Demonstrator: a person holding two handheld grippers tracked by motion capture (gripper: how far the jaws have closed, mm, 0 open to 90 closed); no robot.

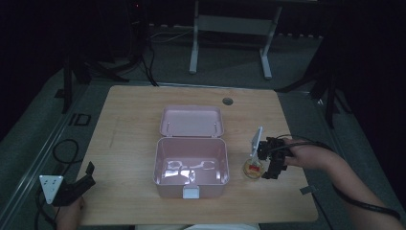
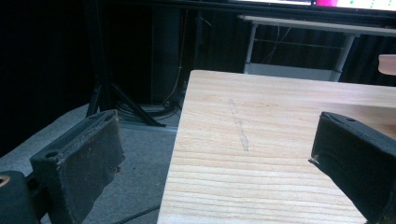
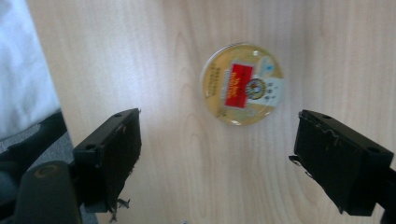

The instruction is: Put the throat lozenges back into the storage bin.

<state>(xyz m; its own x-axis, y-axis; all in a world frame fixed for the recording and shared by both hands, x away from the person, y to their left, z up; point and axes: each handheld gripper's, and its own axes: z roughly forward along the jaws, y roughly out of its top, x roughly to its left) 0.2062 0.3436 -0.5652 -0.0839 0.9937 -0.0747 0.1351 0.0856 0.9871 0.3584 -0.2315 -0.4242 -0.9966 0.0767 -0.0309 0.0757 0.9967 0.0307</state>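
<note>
Probably light, stiff, slick: small round yellow tin with red label at twelve o'clock of spread-jawed right gripper, best pinched across its rim; left gripper jaws likewise apart

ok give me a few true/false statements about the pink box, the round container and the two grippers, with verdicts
1. The pink box sits open, its lid laid back away from the person. True.
2. The right gripper is shut on the round container. False: its jaws stand wide apart above the container, which lies on the table.
3. The round container lies to the right of the pink box. True.
4. The left gripper is reaching into the box. False: it hangs open at the table's near left corner, far from the box.
5. The round container has a red label on top. True.
6. The box's lid is shut. False: it is open.
</note>
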